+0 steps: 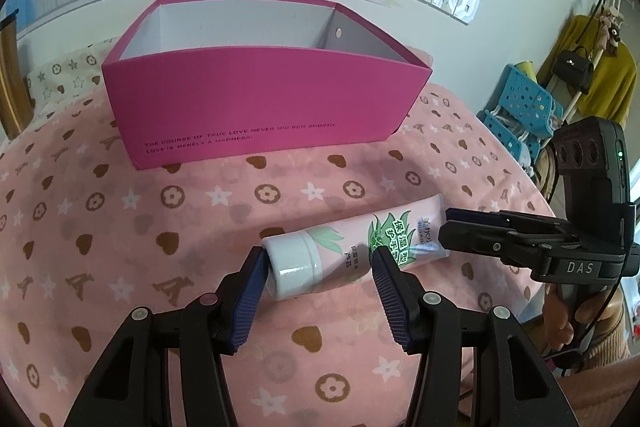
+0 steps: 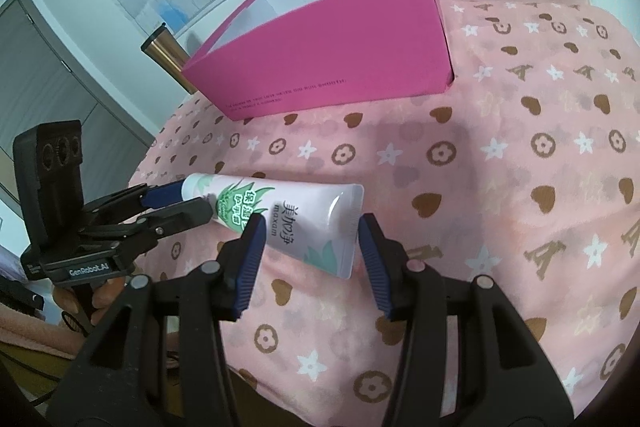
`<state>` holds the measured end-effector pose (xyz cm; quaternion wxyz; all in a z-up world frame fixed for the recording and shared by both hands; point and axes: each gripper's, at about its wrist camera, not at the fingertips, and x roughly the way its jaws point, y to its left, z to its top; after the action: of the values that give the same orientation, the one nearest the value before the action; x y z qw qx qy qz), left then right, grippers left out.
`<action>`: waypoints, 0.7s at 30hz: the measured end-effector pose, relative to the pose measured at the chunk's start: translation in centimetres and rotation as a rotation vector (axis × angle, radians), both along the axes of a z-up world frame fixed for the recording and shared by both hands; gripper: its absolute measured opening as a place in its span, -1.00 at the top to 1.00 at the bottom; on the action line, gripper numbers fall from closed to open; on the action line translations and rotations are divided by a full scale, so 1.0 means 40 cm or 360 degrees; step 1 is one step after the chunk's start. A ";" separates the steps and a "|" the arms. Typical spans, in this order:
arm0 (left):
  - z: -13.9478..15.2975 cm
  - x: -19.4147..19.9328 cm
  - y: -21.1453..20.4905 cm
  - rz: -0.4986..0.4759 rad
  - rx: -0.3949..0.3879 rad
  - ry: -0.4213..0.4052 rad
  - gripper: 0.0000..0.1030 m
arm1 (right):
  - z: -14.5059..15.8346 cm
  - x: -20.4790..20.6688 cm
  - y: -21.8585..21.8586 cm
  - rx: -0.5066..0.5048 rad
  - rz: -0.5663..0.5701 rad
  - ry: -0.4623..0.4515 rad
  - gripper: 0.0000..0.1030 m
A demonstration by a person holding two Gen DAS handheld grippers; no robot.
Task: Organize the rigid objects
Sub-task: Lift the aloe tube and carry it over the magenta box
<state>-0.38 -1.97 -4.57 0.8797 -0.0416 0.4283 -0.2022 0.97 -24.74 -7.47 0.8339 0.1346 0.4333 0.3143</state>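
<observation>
Hand-cream tube [image 1: 340, 247] lies crosswise between the two sets of tongs. Its white cap end sits in the left tongs [image 1: 320, 267] and its flat crimped tail in the right tongs [image 2: 310, 227]. Both tongs look closed on it. The left pads sit against the cap and the shoulder of the tube, and the right pads meet the two edges of the tail. Whether the tube rests on the flowered pink cloth [image 1: 120, 227] or hangs just clear of it, I cannot tell.

The open pink box [image 1: 260, 99] stands beyond both sets of fingertips, straight ahead of the left tongs and ahead and a little to the left of the right ones. It looks like the place to put the tube.

With two grips on one stiff thing, the hands should probably rise together and keep their spacing, or the tube will twist or slip from the tail. The tail grip is the weaker one, being on a thin edge. The cap side should lead, and the near wall should be cleared before going forward. Lowering well inside before easing the pads apart should keep the tube from dropping.
</observation>
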 end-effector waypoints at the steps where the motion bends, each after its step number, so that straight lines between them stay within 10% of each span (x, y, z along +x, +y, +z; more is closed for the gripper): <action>1: 0.002 0.000 0.000 -0.0002 -0.0002 -0.0001 -0.05 | 0.003 0.001 -0.001 0.0001 0.0001 -0.0005 0.01; 21: 0.043 0.019 -0.007 0.0011 -0.0001 -0.0073 -0.05 | 0.048 0.014 -0.007 -0.0006 -0.0004 -0.0100 0.01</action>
<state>0.36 -2.26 -2.86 0.8900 -0.0388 0.4078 -0.2001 1.54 -25.00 -5.54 0.8477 0.1237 0.4073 0.3166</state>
